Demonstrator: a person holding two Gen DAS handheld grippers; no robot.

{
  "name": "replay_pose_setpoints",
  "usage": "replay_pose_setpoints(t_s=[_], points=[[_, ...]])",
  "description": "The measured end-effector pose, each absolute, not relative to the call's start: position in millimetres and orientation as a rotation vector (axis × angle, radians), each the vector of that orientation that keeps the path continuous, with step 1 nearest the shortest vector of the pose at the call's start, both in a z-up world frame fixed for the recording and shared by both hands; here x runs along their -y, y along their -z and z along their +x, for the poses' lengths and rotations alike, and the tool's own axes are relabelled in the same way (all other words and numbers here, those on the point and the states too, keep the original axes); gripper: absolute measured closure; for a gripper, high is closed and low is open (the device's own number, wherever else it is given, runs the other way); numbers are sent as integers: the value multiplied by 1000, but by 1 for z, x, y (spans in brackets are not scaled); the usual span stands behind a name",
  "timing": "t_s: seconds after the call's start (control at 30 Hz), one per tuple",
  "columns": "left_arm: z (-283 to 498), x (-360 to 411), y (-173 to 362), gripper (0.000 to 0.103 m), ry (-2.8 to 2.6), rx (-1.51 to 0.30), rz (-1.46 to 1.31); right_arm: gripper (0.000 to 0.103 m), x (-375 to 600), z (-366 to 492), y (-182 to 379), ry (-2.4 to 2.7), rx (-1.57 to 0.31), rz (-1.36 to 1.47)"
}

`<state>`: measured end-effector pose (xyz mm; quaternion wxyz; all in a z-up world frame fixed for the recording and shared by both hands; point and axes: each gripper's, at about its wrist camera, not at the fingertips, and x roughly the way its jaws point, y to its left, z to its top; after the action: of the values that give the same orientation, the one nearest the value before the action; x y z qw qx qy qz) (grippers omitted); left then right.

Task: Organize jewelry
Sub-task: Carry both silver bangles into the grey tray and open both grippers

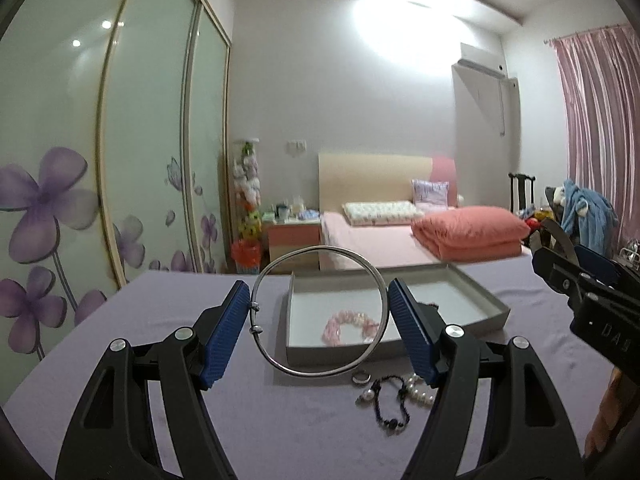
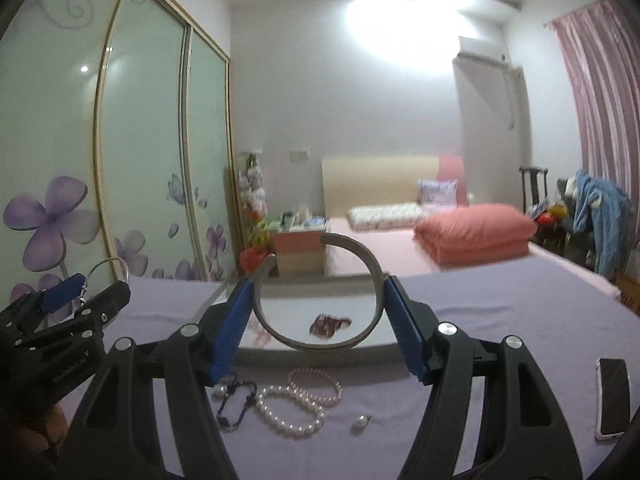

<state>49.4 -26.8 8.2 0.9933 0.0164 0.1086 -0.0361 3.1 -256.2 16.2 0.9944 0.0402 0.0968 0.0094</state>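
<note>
My left gripper is shut on a thin silver bangle, held upright above the purple cloth in front of the grey tray. A pink bead bracelet lies in the tray. My right gripper is shut on a wide open silver cuff, held upright over the tray, where a dark red bracelet lies. On the cloth lie a silver ring, a dark cord bracelet, a pearl bracelet and a pink pearl bracelet.
A phone lies on the cloth at the right. A small silver piece lies near the pearls. The left gripper with its bangle shows at the left in the right wrist view. A bed stands beyond the table.
</note>
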Motion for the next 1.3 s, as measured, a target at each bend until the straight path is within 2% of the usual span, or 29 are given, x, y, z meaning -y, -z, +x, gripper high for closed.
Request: replay_pose_setpoints(t_s=[0.27,0.97,1.3], points=[[44,30,-7,32,32,-164,39,38,256,-5,-16,45,-114,43],[55,33,-11,32,33,-170,51,38,257,10,-12,53,-107,32],[125,38,-6,32,78,-276,39,38,276,96,-8,7,-271,104]])
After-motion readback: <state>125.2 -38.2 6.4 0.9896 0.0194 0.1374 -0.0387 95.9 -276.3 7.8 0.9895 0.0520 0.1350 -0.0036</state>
